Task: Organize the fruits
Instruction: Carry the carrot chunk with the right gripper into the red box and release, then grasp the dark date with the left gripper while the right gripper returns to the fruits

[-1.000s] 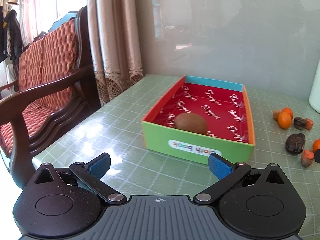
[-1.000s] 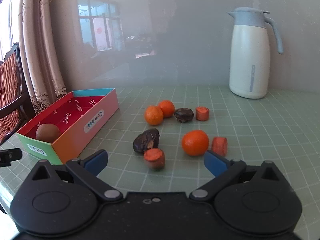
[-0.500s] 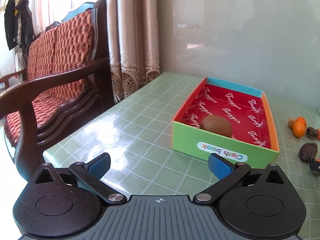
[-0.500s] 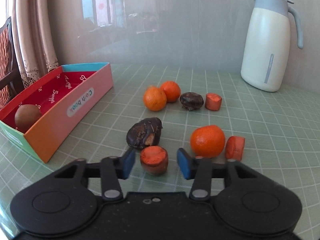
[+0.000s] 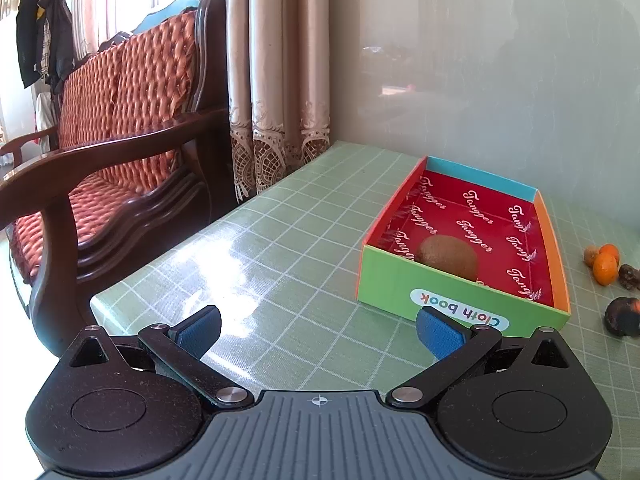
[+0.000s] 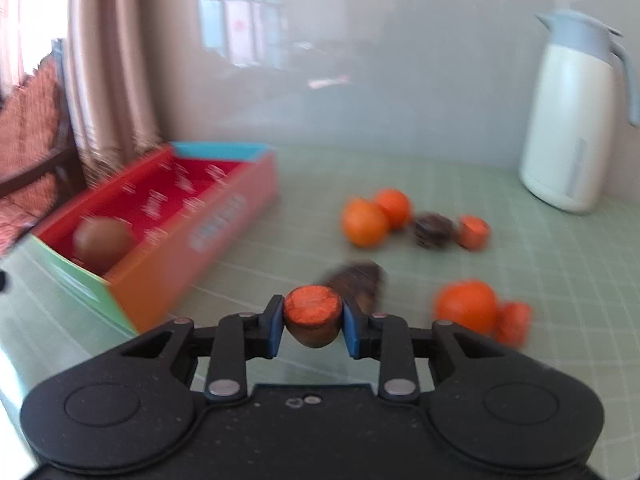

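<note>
wall: pale glossy panel [image 5: 500, 80] behind table, reflects a window
armchair: dark wood frame, red-orange quilted cushions [image 5: 120, 120], at 9 o'clock of table in left wrist view
curtain: beige with lace hem [image 5: 280, 80], between armchair and wall
table: green cloth with white grid [image 5: 280, 248], sun glare near its left edge
box: open tray, red lining, green front wall [image 5: 460, 304] with "Cloth book" label, blue far wall, orange side; sits at 2 o'clock of left gripper
jug: white with pale blue lid and handle [image 6: 572, 120], upright at 2 o'clock in right wrist view, near wall
kiwi: brown fruit [image 5: 450, 258] inside box, near front wall
oranges: two touching [image 6: 376, 216] at 12 o'clock, one more [image 6: 466, 306] at 3 o'clock of right gripper
dark fruits: one [image 6: 360, 280] just behind right gripper, one [image 6: 434, 230] beside the orange pair; blurred
left gripper: [image 5: 318, 326] tongs wide, nothing between, over bare cloth
right gripper: [image 6: 312, 322] tongs narrow, clamped on carrot-coloured chunk
chunk: orange cut top, brown skin [image 6: 313, 316], pinched between both pads, clear of table; box at its 10 o'clock
</note>
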